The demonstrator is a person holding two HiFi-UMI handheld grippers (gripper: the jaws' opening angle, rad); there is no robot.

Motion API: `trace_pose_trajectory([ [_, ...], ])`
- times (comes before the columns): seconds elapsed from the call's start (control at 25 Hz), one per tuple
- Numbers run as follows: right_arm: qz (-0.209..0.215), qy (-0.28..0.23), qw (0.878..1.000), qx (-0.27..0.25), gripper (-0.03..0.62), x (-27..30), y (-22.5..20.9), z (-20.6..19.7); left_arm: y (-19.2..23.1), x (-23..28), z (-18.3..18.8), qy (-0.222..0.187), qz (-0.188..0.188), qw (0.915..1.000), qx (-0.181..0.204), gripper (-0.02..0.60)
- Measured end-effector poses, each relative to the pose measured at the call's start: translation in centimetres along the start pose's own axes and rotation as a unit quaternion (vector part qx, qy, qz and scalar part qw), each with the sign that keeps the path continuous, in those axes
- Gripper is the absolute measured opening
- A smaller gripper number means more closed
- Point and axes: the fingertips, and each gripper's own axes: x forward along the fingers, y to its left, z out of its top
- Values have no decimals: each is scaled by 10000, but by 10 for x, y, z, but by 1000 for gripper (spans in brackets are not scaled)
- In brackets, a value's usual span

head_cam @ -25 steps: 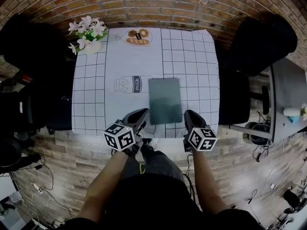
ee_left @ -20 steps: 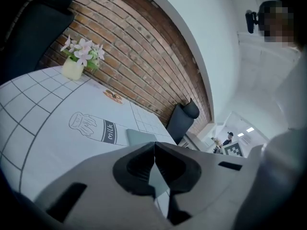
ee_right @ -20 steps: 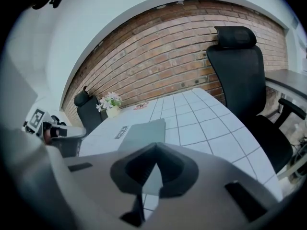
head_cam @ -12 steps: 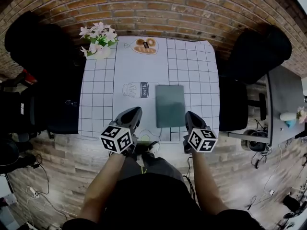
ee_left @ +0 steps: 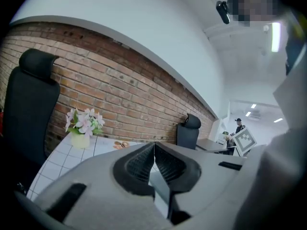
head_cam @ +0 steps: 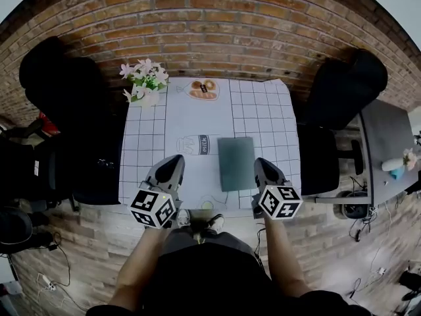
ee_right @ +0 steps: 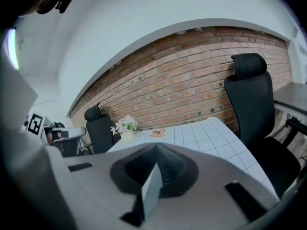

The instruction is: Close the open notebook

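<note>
The dark grey-green rectangular notebook (head_cam: 236, 162) is lying flat and closed on the square table with the white grid-print cloth (head_cam: 260, 110). It sits near the front edge, roughly 5 o'clock from the table's middle. In the head view the left gripper (head_cam: 175, 163) shows up at the notebook's 9 o'clock with a strip of cloth between them. The right gripper (head_cam: 261, 166) is right on its 3 o'clock edge, and whether it touches is honestly impossible to tell. Both sets of jaws are pinched fully together with nothing in them, which each gripper's own view shows pretty clearly. A white vase of pink and white flowers (head_cam: 145, 83) stands at the table's 11 o'clock corner, against the red brick wall (head_cam: 197, 31). A black office chair (head_cam: 345, 87) sits off the table's 3 o'clock side.
</note>
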Motion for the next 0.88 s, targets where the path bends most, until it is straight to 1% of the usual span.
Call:
trace_pose_trajectory([
  [0.2, 68, -421, 9990, -149, 14, -14, 19, 42, -13, -19, 57, -559, -122, 9972, 473, 26],
  [0.36, 40, -773, 9967, -233, 14, -30, 25, 73, -26, -38, 97, -972, -190, 9924, 736, 26],
  [0.44, 16, -937, 9952, -276, 14, -40, 27, 87, -31, -46, 112, -1117, -164, 9890, 951, 26],
  [0.56, -23, -1192, 9922, -364, 14, -56, 31, 107, -38, -57, 135, -1310, -147, 9834, 1250, 26],
  [0.68, -34, -1449, 9884, -464, 14, -71, 37, 127, -43, -67, 151, -1493, -169, 9796, 1338, 26],
  [0.88, -77, -1807, 9816, -612, 14, -95, 47, 155, -52, -81, 170, -1712, -170, 9719, 1610, 26],
])
